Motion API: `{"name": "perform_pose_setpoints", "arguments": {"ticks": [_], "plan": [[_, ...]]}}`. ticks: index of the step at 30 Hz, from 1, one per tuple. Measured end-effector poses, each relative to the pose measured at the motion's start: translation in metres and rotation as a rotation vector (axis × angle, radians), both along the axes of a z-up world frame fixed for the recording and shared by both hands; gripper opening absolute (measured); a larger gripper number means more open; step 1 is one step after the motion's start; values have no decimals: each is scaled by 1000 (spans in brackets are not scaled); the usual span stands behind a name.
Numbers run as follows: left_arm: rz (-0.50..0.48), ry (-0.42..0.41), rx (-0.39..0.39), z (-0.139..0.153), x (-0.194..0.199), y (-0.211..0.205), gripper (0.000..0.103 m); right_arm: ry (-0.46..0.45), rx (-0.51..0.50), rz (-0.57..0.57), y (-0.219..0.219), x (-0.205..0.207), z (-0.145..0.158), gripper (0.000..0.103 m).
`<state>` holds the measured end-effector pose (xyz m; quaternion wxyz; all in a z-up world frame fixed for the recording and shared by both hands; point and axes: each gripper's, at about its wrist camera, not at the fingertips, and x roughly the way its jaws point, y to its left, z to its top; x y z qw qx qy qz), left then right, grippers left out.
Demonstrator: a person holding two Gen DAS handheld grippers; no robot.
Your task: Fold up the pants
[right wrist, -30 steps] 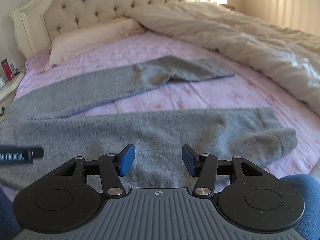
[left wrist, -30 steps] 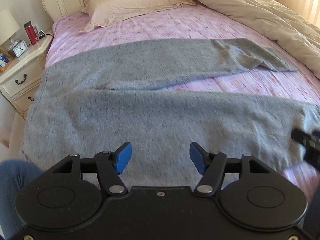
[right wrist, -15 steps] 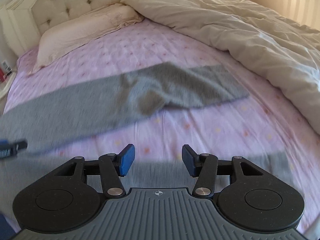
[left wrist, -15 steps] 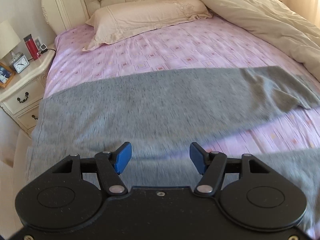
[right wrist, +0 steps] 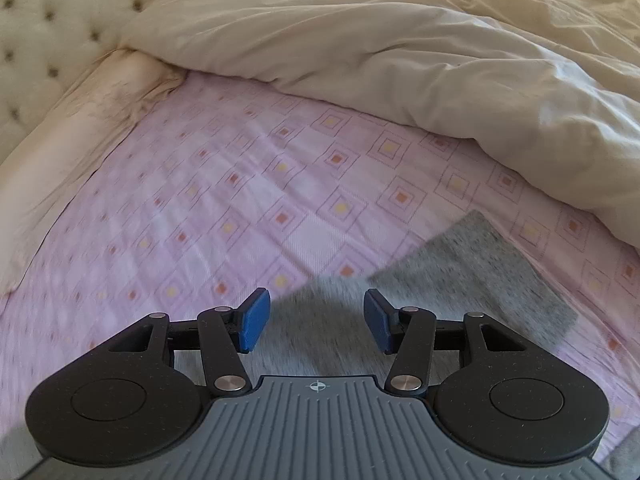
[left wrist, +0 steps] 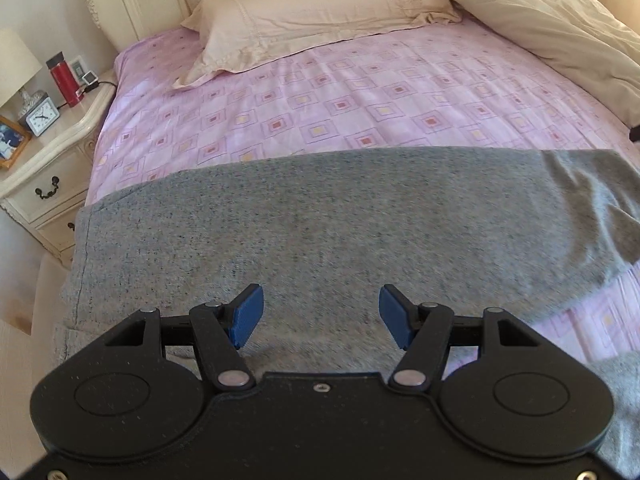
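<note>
Left wrist: pink patterned sheet (left wrist: 360, 92), pillow (left wrist: 320, 12), nightstand (left wrist: 44, 160).

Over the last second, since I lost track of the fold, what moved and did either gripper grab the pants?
Both grippers travelled forward over the bed, from the near leg toward the far one. The left gripper now hangs open over the gray pants near the waist; the right gripper is open over the far leg's cuff. Nothing was grasped. The pants, pillow and duvet lie as before.
</note>
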<state>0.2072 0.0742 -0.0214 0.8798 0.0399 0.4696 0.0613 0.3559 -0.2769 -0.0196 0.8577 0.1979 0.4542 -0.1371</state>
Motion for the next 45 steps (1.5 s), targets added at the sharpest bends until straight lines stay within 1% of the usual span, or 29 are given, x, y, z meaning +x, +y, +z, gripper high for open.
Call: {"name": "perform_pose_setpoints", "arguments": {"ticks": [5, 10, 11, 12, 13, 14, 15, 18, 20, 25, 27, 30, 33, 36, 40, 43, 45], "plan": [[14, 15, 6, -6, 5, 10, 66, 60, -29, -44, 9, 34, -19, 51], [29, 26, 8, -9, 8, 19, 66, 143, -47, -81, 11, 51, -41, 51], [31, 26, 8, -9, 9, 21, 66, 170, -60, -84, 10, 50, -45, 48], [34, 26, 10, -8, 9, 22, 66, 193, -68, -83, 11, 49, -48, 34], [37, 26, 11, -8, 9, 23, 66, 208, -65, -74, 9, 45, -50, 22], [39, 25, 10, -8, 9, 24, 66, 214, -49, -59, 7, 40, -51, 7], [38, 26, 9, -8, 9, 24, 66, 210, -27, -50, 4, 33, -51, 6], [32, 24, 10, -4, 10, 24, 66, 152, 24, -27, -5, 4, -40, 5], [30, 25, -5, -2, 12, 24, 66, 121, 47, -10, -9, -19, -31, 5], [33, 36, -101, 6, 22, 29, 66, 45, 82, 30, -12, -80, -14, 5], [39, 43, -137, 9, 29, 32, 66, 21, 91, 35, -11, -104, -15, 5], [40, 55, -205, 14, 42, 36, 66, -6, 65, 43, -4, -133, -24, 5], [46, 52, -224, 17, 54, 38, 67, -13, 56, 39, 3, -151, -40, 5], [68, 77, -236, 11, 71, 42, 67, -21, 51, 32, 11, -159, -53, 5], [117, 152, -311, -8, 95, 50, 67, -35, 19, 37, 18, -167, -64, 5], [169, 201, -378, -23, 108, 57, 67, -55, -2, 52, 20, -167, -65, 5], [195, 221, -405, -31, 117, 59, 66, -67, -11, 61, 20, -173, -65, 5]]}}
